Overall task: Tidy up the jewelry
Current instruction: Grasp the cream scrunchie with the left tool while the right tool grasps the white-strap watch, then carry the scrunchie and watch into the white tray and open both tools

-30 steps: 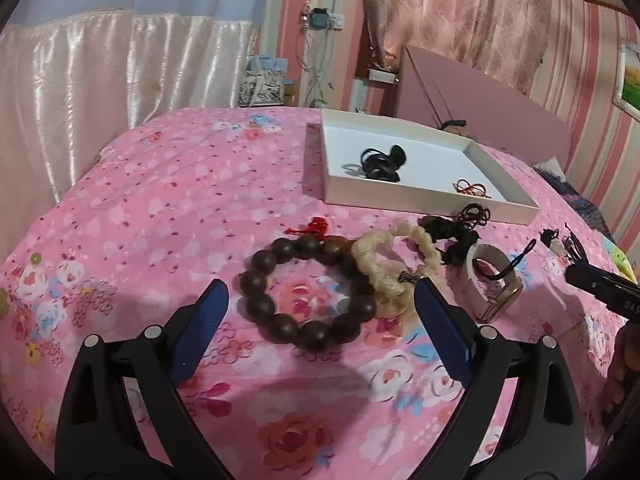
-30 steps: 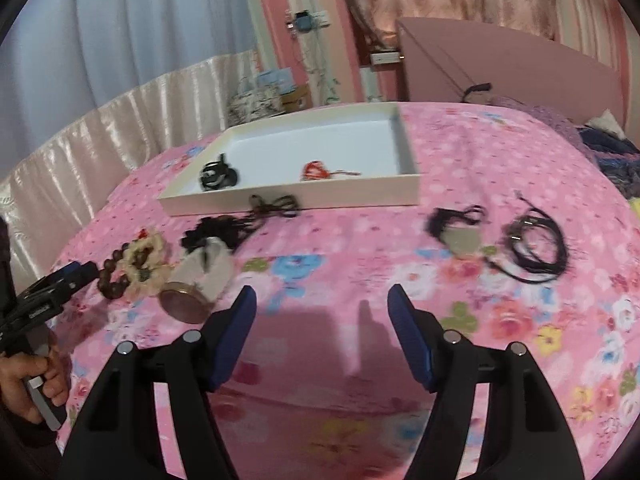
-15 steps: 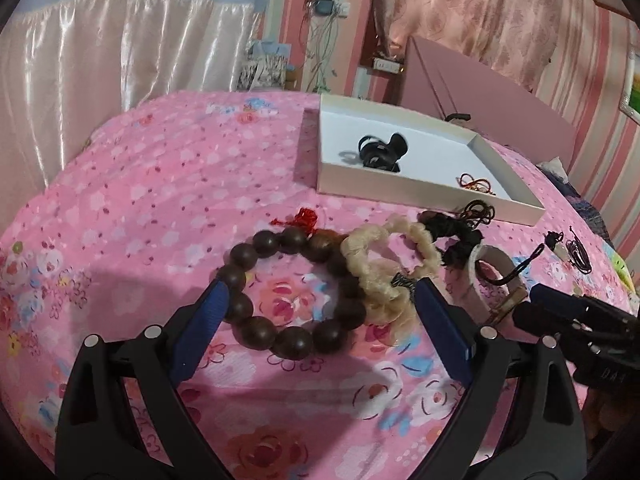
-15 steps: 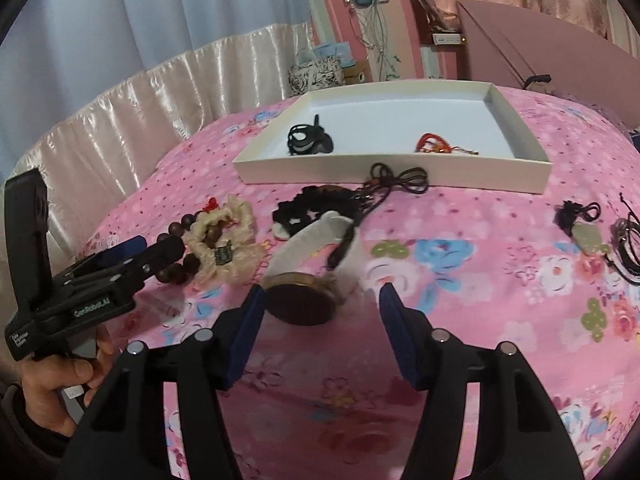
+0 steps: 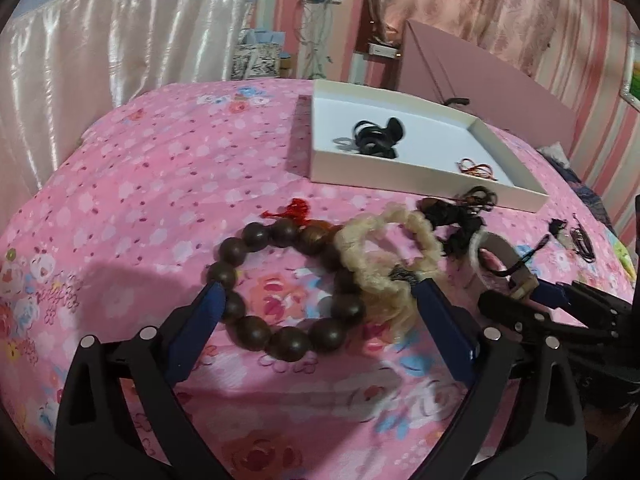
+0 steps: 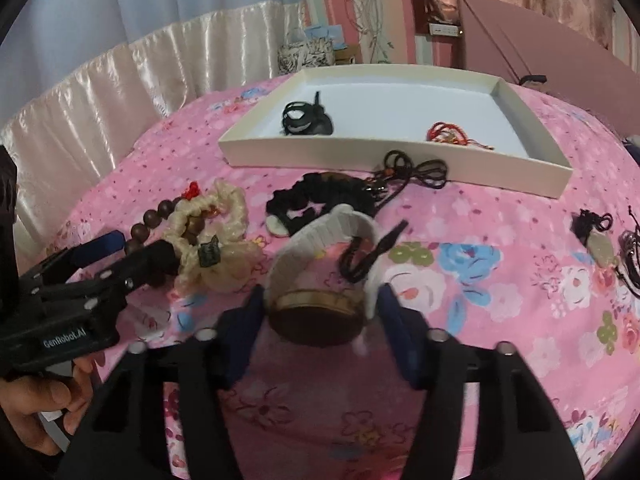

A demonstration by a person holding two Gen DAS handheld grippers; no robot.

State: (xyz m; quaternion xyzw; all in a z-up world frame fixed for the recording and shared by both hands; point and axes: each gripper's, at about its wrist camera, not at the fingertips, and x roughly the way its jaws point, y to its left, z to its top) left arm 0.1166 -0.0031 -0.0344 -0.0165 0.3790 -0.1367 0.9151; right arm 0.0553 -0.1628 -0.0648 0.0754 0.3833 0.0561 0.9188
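A dark wooden bead bracelet [image 5: 280, 288] with a red tassel lies on the pink floral bedspread, overlapped by a cream scrunchie [image 5: 384, 252]. My left gripper [image 5: 320, 300] is open, its fingers on either side of the bracelet and scrunchie. A watch with a white band and bronze case [image 6: 320, 280] lies to the right. My right gripper [image 6: 320, 300] is open, its blue fingers flanking the watch case. The white tray [image 6: 360, 152] behind holds a black cord item [image 6: 306, 120] and a red string bracelet [image 6: 448, 134].
A black braided bracelet [image 6: 316, 196] and a black cord necklace [image 6: 416, 168] lie just before the tray. A pendant on black cord [image 6: 598, 240] and black cords [image 6: 632, 256] lie at right. The pink headboard [image 5: 480, 68] stands behind.
Both grippers have moved forward and down: the left one now straddles the bead bracelet and scrunchie, the right one swung left and now flanks the watch.
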